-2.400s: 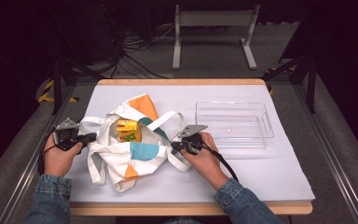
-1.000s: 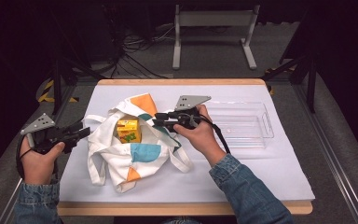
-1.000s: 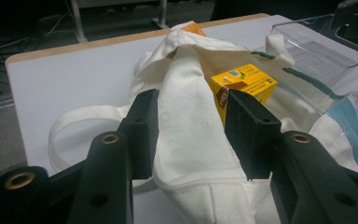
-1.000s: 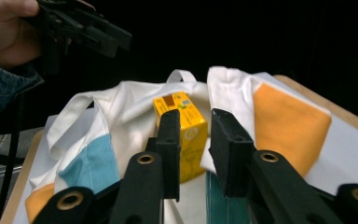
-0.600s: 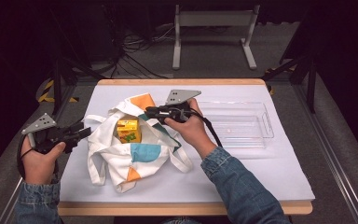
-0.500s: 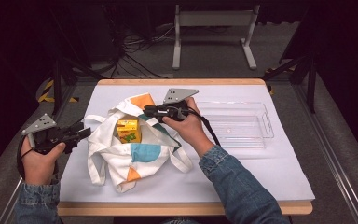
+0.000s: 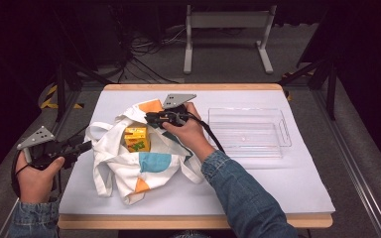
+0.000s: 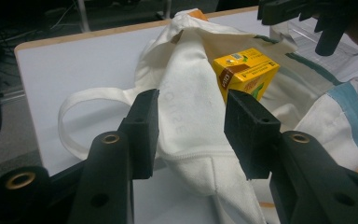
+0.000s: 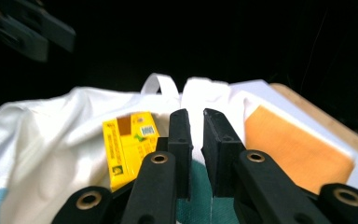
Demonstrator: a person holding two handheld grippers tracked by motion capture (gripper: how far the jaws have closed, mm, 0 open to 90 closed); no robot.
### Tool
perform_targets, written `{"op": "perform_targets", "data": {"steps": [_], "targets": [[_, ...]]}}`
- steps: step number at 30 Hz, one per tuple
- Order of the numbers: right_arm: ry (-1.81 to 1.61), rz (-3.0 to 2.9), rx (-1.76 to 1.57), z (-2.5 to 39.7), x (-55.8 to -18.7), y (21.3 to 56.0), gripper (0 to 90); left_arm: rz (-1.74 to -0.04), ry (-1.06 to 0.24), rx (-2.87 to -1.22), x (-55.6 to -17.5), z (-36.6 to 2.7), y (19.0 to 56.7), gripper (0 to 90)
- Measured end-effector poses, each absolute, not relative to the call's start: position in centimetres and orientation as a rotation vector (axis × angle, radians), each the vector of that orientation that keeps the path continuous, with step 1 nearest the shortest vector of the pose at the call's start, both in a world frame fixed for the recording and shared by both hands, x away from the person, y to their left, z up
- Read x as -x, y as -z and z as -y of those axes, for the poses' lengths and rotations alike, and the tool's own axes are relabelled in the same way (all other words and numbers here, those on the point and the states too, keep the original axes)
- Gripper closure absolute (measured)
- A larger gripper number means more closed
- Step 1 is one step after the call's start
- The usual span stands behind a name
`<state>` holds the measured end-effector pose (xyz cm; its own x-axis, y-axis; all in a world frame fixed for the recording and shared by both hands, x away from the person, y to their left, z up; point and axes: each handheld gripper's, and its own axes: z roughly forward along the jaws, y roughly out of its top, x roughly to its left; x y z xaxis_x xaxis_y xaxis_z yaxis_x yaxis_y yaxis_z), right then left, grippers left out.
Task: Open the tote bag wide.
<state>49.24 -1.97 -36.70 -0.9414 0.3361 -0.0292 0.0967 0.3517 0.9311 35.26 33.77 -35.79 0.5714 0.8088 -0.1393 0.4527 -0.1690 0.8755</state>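
White-topped bench [image 7: 278,183], centre frame: soft, limp cloth tote bag [image 7: 129,163] cradling a light, rigid yellow carton [image 7: 136,139], best gripped by its flat sides; left gripper [image 8: 191,126] fingers spread around a fold, right gripper [image 9: 193,135] nearly clenched on the bag's upper rim.

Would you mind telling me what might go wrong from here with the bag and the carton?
The right gripper pinches only a thin fold of the tote bag, so the cloth may slip free. The left gripper stands open around the bag's edge without gripping, so that side could sag. The yellow carton rests loosely in the bag's mouth and might topple.
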Motion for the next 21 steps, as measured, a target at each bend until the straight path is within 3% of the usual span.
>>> {"op": "perform_targets", "data": {"steps": [21], "targets": [[-1.345, -2.599, -0.527, 0.5, -50.6, 42.6, 84.1, -1.029, -0.439, -1.801, -35.4, -33.8, 35.8, 55.7]]}}
